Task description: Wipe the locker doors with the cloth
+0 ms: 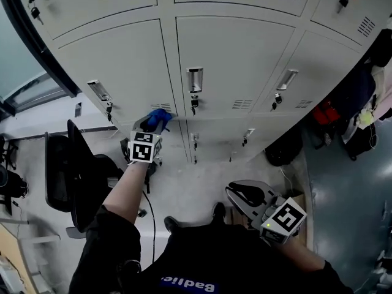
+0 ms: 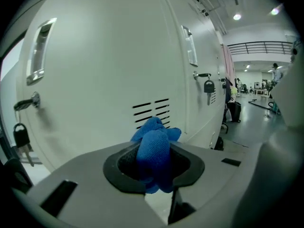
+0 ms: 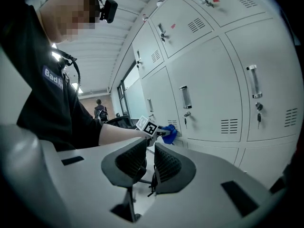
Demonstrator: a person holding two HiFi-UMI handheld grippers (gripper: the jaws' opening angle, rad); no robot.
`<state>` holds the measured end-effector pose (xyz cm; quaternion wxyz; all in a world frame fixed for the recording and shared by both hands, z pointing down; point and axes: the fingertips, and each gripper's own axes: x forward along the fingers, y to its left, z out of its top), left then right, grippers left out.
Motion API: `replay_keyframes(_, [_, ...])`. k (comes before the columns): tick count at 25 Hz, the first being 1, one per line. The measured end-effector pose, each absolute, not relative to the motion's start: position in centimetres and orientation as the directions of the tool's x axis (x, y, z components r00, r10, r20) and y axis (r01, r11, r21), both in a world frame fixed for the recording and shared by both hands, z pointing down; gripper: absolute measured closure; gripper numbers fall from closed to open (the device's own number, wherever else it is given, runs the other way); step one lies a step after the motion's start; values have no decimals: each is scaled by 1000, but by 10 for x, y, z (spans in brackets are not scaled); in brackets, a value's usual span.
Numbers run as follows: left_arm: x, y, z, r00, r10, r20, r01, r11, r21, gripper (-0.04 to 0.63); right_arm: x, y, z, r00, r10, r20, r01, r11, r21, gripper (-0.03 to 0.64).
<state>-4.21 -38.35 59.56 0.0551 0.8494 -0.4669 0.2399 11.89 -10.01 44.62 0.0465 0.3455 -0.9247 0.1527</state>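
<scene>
Between the jaws of the left gripper (image 2: 154,164), a blue cloth (image 2: 154,144) is sitting bunched into a wad. The jaws are clamping it at mid-width. Its nubby, towel-like folds are bulging up and forward past the black pads. The wad is lying at the lower right corner of a pale grey locker door (image 1: 116,66), just under the vent slots (image 2: 152,110); contact not resolvable. The right gripper (image 3: 149,159) is hanging low, well apart from that door, jaws drawn together to a sliver, gripping nothing.
</scene>
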Motion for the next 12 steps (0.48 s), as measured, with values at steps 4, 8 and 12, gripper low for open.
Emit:
replay_keyframes(4, [-3, -379, 592, 490, -736, 468, -791, -601, -117, 491, 137, -97, 452, -746, -632, 211, -666, 705, -245, 569])
replay_keyframes(8, [9, -378, 589, 481, -735, 478, -792, -598, -123, 491, 154, -97, 453, -743, -641, 194, -669, 698, -256, 569])
replay_keyframes(12, [7, -367, 585, 441, -756, 485, -815, -563, -136, 491, 168, -98, 451, -759, -633, 152, -647, 711, -276, 569])
